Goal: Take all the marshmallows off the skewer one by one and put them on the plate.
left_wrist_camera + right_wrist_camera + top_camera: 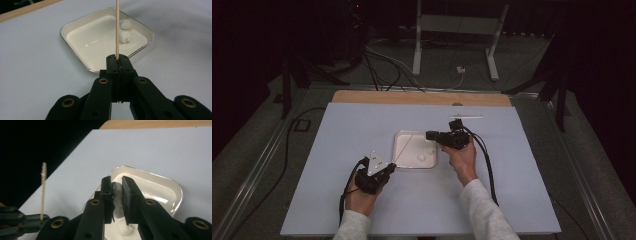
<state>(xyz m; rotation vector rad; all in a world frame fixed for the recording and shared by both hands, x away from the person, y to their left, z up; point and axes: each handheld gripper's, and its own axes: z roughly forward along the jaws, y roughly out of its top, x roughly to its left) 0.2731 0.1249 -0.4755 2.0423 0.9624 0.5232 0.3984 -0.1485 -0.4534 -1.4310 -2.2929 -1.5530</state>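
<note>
The left gripper view shows the left gripper (117,61) clamped on a thin wooden skewer (117,30) that rises to the top edge, crossing two white marshmallows (124,37) at the upper right of a square white tray (75,48). The right gripper view shows the right gripper (117,187), at centre, pinching a white marshmallow (118,195) above the tray (175,195), with another marshmallow (124,230) below it and the skewer's ridged end (43,173) at the left. From the high view, the glossy, round-cornered tray (402,150) sits mid-frame on a matte pale blue worktop (362,210) with a wooden strip (422,97) along its far edge. Beyond it lie grey carpet, cables (382,70) and a white stand (457,30) in a dark room.
</note>
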